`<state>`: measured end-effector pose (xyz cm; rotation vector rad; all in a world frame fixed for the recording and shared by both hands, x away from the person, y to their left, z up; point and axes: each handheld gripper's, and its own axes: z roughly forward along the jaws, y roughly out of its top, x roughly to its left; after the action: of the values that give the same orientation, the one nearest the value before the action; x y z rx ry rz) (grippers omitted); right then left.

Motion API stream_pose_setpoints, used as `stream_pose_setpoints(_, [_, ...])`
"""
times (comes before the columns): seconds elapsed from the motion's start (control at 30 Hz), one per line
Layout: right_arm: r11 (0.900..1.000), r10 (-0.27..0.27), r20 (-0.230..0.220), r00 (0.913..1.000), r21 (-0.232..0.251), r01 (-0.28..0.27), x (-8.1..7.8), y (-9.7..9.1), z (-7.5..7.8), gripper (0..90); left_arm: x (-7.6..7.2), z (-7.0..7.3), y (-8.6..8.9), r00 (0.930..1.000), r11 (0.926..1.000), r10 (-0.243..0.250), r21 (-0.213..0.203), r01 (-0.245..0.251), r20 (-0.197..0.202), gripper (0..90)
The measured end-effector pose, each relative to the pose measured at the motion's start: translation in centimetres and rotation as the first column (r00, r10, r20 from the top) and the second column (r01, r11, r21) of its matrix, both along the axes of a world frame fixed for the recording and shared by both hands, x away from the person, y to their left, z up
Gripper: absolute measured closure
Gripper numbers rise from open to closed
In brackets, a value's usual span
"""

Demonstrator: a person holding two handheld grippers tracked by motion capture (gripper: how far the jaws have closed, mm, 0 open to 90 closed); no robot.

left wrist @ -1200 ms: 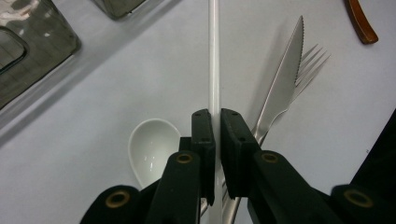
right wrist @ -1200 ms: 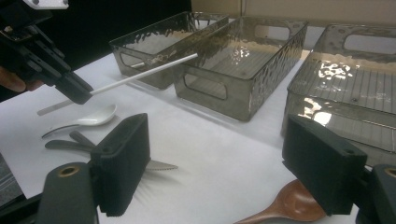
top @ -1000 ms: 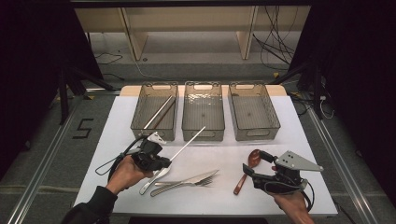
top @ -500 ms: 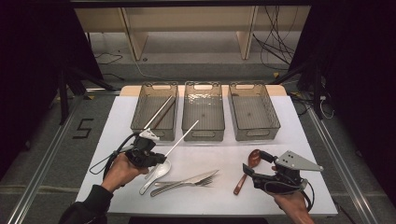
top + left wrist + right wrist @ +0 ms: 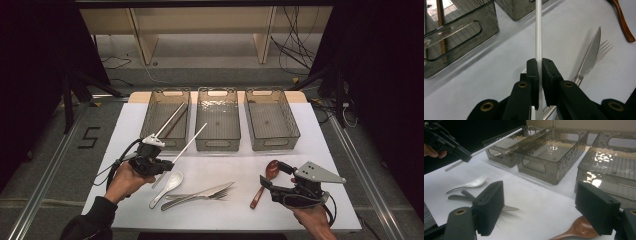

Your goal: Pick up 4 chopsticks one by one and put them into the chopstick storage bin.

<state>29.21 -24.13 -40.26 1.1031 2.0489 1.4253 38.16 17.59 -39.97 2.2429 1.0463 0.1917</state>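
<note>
I count three bins [image 5: 218,125]; my left claw [image 5: 540,72] clamps one white chopstick [image 5: 538,30], my right claw [image 5: 539,207] gapes wide, holding nothing

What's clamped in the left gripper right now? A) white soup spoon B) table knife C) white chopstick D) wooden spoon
C: in the left gripper view the left gripper is shut on the white chopstick, which runs up between its pads.
</note>
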Motion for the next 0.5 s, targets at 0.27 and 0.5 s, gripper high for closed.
stream_pose_setpoints(0.27, [1.0000, -0.002, -0.002, 1.0000, 0.002, 0.002, 0.1, -0.1, 0.0, 24.2, 0.3, 0.3, 0.5, 0.9998, 0.9998, 0.020, -0.010, -0.020, 0.009, 83.9])
stream_pose_setpoints(0.5, [1.0000, -0.003, 0.002, 1.0000, 0.003, 0.003, 0.1, -0.1, 0.0, 24.1, 1.0, 0.5, 1.3, 0.9980, 0.9980, 0.058, -0.027, -0.057, 0.025, 83.9])
